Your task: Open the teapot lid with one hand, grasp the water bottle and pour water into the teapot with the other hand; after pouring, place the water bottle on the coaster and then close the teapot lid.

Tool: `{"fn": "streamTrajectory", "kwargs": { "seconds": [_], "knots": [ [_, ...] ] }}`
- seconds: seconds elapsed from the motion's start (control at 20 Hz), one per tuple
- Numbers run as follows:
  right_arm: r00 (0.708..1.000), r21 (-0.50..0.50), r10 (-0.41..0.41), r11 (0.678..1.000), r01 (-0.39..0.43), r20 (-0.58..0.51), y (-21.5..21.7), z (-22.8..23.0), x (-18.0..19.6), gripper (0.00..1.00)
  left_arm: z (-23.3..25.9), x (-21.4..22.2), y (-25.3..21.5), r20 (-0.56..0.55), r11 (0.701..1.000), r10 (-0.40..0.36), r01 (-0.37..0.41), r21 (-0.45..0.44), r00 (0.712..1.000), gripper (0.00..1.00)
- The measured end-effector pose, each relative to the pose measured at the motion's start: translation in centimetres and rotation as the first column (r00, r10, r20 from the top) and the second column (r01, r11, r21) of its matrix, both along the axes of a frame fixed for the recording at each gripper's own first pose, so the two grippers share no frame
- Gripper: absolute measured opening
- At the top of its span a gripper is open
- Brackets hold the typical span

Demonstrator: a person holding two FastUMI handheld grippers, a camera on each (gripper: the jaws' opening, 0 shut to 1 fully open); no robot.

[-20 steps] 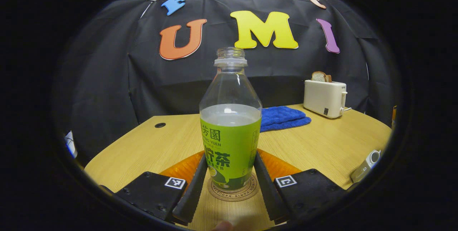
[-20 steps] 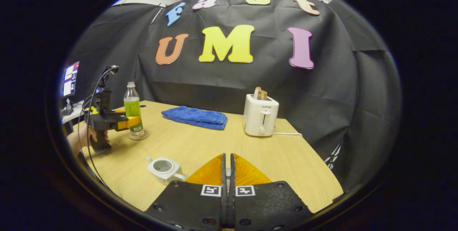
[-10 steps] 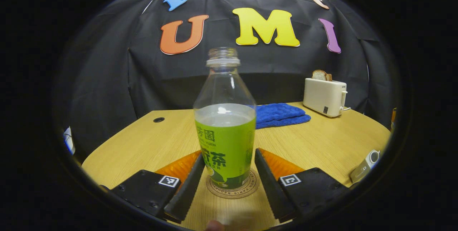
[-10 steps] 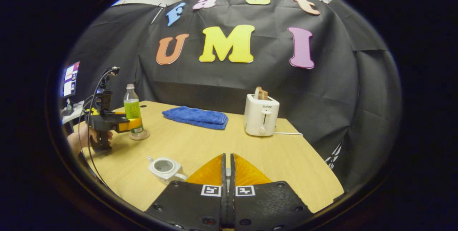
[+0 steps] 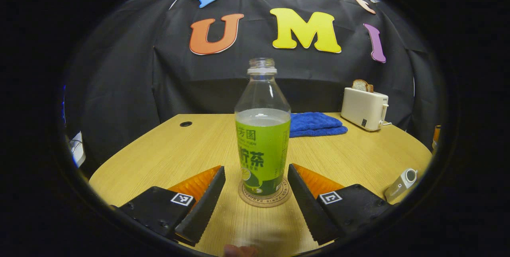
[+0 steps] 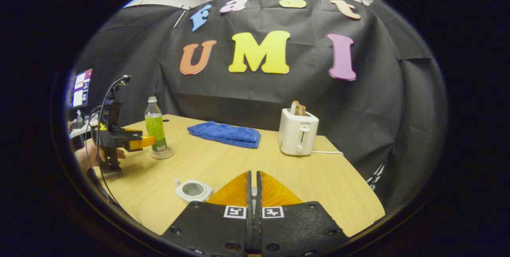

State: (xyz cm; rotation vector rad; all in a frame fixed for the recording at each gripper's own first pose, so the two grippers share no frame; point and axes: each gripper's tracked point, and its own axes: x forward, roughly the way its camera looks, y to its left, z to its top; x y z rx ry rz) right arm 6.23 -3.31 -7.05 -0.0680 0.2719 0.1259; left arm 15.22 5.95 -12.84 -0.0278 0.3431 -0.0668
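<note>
The water bottle stood upright on the coaster, uncapped. The left gripper had its jaws wide, one on each side of the bottle and clear of it. The right gripper had its jaws pressed together; whether they held anything I could not tell. The teapot, lidless, sat on the bench nearer the camera than the bottle.

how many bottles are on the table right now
1. The water bottle stands upright on the coaster, just ahead of the open left tool, at the table's far left in the right gripper view.
</note>
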Motion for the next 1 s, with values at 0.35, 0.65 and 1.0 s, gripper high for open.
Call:
{"fn": "streamTrajectory", "kwargs": {
  "seconds": [0.35, 0.65, 1.0],
  "knots": [
    [0.992, -0.002, 0.124, 0.992, -0.124, 0.015, 5.7, 0.5, 1.8, 0.00, 4.7, -5.9, 3.5, 0.089, 0.996, 0.079, -0.082, 0.033, 0.993, 0.98],
    [0.981, -0.011, 0.194, 0.981, -0.194, -0.004, 9.2, -1.0, 2.7, 0.00, 7.5, -9.0, 3.8, 0.172, 0.990, 0.082, -0.100, 0.100, 0.982, 0.98],
    [0.975, -0.035, 0.219, 0.975, -0.220, -0.035, 11.0, -4.0, 3.0, 0.00, 8.9, -10.9, 3.1, 0.213, 0.986, 0.064, -0.094, 0.137, 0.975, 0.98]
  ]
}}
